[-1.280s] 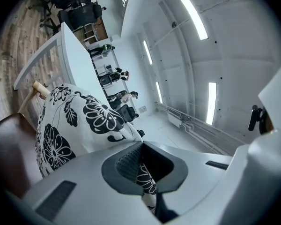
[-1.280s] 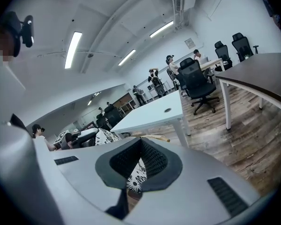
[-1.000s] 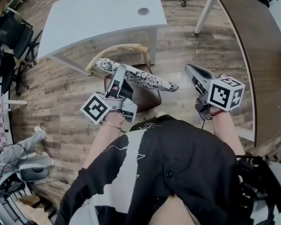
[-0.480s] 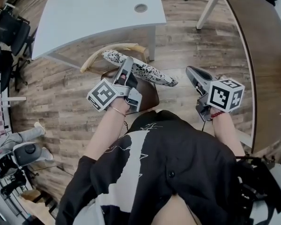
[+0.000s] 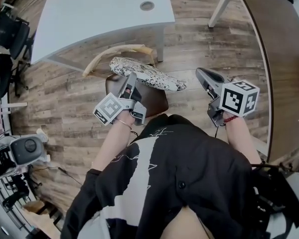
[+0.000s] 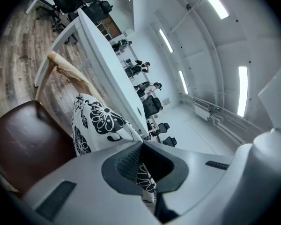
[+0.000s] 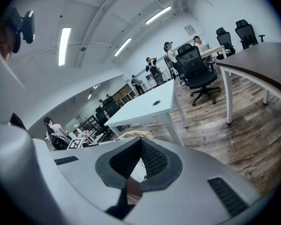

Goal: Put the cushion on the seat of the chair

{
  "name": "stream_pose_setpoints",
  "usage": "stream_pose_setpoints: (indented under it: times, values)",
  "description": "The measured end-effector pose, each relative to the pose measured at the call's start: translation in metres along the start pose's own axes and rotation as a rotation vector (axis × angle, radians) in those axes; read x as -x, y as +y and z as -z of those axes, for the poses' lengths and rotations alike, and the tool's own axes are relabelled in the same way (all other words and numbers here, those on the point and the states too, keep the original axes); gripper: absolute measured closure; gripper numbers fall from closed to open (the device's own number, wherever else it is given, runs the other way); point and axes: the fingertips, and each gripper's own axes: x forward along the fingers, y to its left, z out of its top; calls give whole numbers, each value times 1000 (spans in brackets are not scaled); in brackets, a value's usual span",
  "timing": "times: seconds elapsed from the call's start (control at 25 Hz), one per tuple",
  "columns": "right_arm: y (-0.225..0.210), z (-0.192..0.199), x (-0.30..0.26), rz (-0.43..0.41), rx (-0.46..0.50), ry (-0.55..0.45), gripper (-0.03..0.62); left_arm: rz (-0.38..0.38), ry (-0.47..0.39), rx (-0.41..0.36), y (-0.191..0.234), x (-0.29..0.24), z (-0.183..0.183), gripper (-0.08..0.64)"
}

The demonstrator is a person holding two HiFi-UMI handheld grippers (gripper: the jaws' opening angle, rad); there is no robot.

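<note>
Wood-plank floor point(image 5: 199, 39) carries a white desk point(image 5: 99, 14), a dark curved table point(image 5: 279, 44) and black office chairs point(image 7: 196, 74).

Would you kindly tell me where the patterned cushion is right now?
In the head view the cushion is left of centre, over the chair's brown seat near the white desk, its edge pinched in the left gripper.

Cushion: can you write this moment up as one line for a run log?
left gripper: fingers shut on cushion edge | cushion: above chair seat, contact unclear | right gripper: shut, empty
</note>
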Motion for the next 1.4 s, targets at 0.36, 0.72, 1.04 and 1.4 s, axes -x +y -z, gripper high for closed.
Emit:
stream_pose_setpoints:
  times: [0.36, 0.72, 1.04, 1.4]
  values:
    - [3, -8, -3, -4, 21, 7, 577, -165, 61, -40, 57, 22, 22, 549]
    - [8, 7, -10, -39, 22, 43, 577, -384, 148, -237, 100, 40, 30, 549]
    - [15, 30, -13, -57, 4, 75, 577, -506, 206, -284, 133, 67, 44, 549]
    - [30, 78, -45, -71, 6, 176, 577, -560, 203, -383, 176, 92, 46, 549]
